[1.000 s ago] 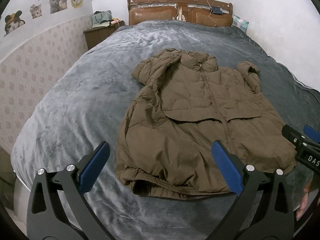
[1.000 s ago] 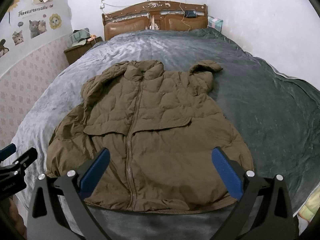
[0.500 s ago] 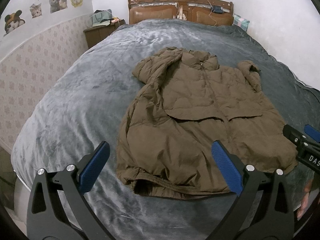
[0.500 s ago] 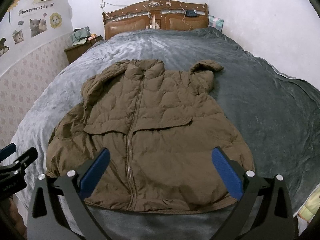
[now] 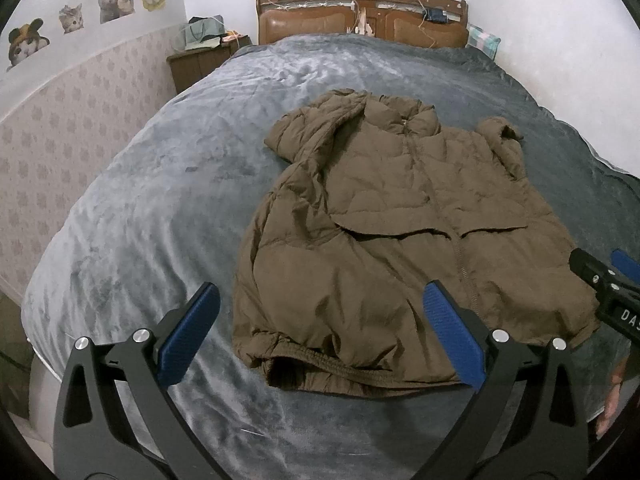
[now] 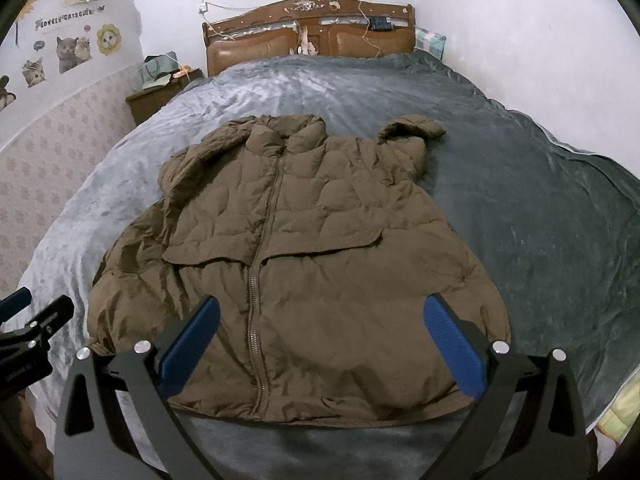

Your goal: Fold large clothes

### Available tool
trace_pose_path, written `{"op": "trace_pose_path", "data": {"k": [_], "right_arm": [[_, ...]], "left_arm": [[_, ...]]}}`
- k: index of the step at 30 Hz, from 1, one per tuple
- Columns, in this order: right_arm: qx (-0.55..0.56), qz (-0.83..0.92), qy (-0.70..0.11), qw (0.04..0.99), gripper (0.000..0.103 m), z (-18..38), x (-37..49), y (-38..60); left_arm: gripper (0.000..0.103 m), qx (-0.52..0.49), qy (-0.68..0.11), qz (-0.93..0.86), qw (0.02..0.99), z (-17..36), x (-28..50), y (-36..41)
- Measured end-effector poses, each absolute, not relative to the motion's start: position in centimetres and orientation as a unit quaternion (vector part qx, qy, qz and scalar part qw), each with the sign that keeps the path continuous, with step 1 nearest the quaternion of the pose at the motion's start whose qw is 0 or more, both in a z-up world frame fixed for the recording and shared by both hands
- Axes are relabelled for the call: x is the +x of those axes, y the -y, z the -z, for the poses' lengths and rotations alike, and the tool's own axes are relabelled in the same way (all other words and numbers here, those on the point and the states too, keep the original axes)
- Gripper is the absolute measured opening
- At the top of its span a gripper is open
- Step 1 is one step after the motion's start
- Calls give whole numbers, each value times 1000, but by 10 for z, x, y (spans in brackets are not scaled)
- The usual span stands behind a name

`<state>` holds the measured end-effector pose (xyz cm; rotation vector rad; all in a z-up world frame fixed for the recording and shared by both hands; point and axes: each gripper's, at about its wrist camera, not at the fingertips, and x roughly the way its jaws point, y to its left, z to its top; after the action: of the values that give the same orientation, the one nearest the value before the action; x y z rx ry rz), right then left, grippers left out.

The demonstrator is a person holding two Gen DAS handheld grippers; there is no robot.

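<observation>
A brown quilted puffer jacket (image 5: 400, 216) lies front up and zipped on the grey bed, collar toward the headboard, both sleeves folded in near the shoulders. It also shows in the right wrist view (image 6: 296, 264). My left gripper (image 5: 320, 336) is open and empty above the hem's left corner. My right gripper (image 6: 320, 340) is open and empty above the hem's middle and right part. Each gripper shows at the edge of the other's view: the right one (image 5: 608, 284), the left one (image 6: 28, 320).
The grey blanket (image 5: 140, 220) covers the whole bed. A wooden headboard (image 5: 360, 12) stands at the far end, a nightstand (image 5: 200, 60) with bags at the far left. The wall with cat stickers (image 5: 60, 80) runs along the left side.
The left wrist view has drifted slightly; the jacket sits a little to the right in it. The jacket and both open grippers are otherwise as before.
</observation>
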<state>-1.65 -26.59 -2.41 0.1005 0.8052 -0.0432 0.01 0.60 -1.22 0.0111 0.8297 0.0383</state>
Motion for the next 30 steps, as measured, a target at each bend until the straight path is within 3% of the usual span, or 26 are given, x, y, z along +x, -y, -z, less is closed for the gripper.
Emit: {"op": "trace_pose_path", "data": {"k": [15,30], "right_arm": [[6,3,-344,939,102,20,-20,262],[26,8,-359,933,102,44,-13,292]], "left_arm": [[100,-7,-390,-21,921,19,0,-7],[100,-22,-425,-50,904,51,23,-37]]}}
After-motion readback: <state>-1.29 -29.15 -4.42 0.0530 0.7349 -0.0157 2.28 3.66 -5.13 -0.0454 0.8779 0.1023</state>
